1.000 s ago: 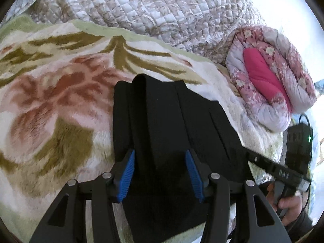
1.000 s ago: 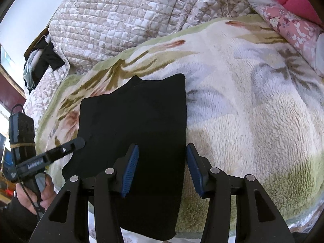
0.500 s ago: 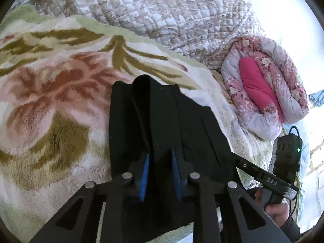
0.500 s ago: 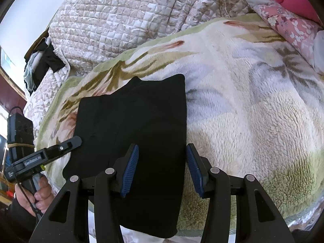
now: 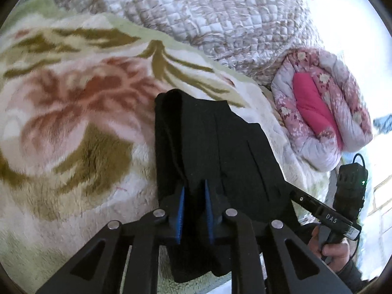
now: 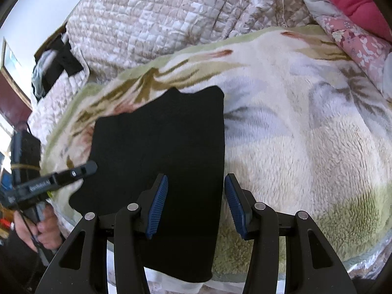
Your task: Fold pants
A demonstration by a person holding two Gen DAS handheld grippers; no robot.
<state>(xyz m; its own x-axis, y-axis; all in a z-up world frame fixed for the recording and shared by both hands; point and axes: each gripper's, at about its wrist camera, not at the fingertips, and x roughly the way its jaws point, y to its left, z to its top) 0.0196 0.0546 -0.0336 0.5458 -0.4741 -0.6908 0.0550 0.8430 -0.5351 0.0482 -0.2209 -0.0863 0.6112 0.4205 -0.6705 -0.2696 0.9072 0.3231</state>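
Black pants (image 5: 220,152) lie folded lengthwise on a floral fleece blanket (image 5: 73,122). My left gripper (image 5: 194,188) is shut on a raised fold of the black cloth near its close end; the blue pads pinch the fabric between them. In the right wrist view the pants (image 6: 166,142) form a flat dark panel. My right gripper (image 6: 196,188) stands open over the panel's right edge, with one pad above the cloth and the other above the blanket (image 6: 306,134). The left gripper's fingers (image 6: 73,172) show at the pants' left edge.
A quilted beige cover (image 5: 208,19) rises behind the blanket. A rolled pink floral duvet (image 5: 318,112) lies at the right. A person's hand (image 5: 335,247) holds the other gripper's handle beside a black power box (image 5: 350,186). Dark clothes (image 6: 54,66) are piled far left.
The left jaws came together from wide apart and now pinch a fold of the pants. The right gripper has stayed open in the same place.
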